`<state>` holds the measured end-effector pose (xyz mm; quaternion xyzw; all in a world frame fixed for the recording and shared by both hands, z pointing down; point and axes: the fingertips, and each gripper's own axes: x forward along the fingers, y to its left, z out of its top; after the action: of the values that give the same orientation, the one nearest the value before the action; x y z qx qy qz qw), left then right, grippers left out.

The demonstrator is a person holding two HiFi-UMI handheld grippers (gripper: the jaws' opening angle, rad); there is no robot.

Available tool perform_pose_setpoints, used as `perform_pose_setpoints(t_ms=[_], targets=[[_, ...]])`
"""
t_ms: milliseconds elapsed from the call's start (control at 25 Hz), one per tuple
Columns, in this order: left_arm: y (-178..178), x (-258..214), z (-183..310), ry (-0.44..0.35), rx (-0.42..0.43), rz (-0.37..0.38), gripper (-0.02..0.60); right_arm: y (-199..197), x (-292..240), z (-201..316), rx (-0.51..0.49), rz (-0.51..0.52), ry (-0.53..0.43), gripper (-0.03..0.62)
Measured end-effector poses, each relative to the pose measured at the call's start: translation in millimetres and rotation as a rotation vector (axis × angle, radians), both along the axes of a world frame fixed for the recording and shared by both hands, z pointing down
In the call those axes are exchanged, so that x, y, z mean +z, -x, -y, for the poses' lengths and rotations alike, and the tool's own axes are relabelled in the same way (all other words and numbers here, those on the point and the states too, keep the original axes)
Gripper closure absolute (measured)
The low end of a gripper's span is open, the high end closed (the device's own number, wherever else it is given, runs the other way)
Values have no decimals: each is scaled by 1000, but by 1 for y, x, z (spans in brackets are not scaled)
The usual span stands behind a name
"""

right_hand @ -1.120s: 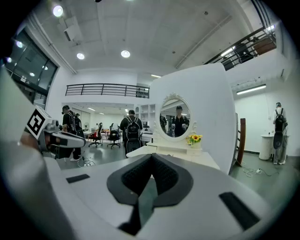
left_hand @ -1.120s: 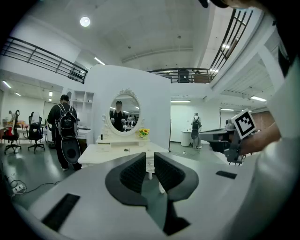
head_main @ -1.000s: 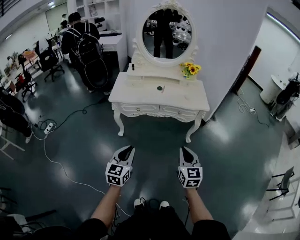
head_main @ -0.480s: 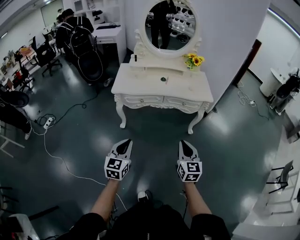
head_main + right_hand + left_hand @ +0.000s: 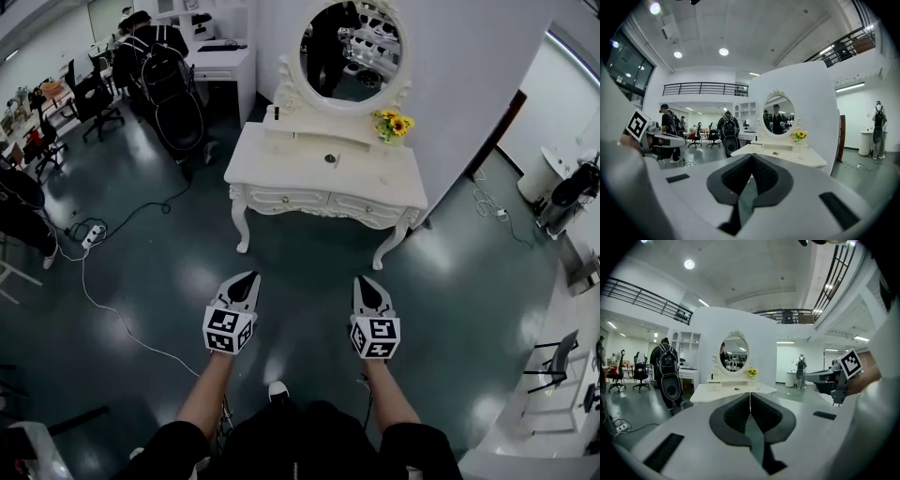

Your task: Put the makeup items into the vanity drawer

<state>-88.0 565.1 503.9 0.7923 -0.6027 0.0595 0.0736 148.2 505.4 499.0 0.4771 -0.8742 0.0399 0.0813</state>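
The white vanity desk (image 5: 272,169) stood at twelve o'clock against the wall. Its drawers (image 5: 281,199) were shut, and a small dark makeup item (image 5: 330,158) lay on top below the oval mirror (image 5: 354,52). Bare floor (image 5: 309,253) lay open before its front edge, with a power strip (image 5: 92,234) at nine o'clock. The left hand-held gripper (image 5: 249,277) and right hand-held gripper (image 5: 362,281) were closed and empty. The desk had drawn nearer than a second earlier.

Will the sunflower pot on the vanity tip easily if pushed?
Probably: the sunflower pot looks small with wide blooms, so likely top-heavy. It stands near the right rear edge of the vanity, so a push might drop it.
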Motion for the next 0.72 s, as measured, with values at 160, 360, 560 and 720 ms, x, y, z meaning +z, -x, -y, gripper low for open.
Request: perform_pose_setpoints(t_ms=[160,360,560,720], targets=[[-6,-1,10,2,21,4,560,-1,-1,5,15,3,-6,589],[-11,-5,29,2,41,13,560,0,-7,24,27,14,-22,589],[-6,-3,60,1,42,15,560,12,-6,54,12,27,-28,589],[-7,-1,106,4,33,8,560,15,-6,105,-4,32,-32,589]])
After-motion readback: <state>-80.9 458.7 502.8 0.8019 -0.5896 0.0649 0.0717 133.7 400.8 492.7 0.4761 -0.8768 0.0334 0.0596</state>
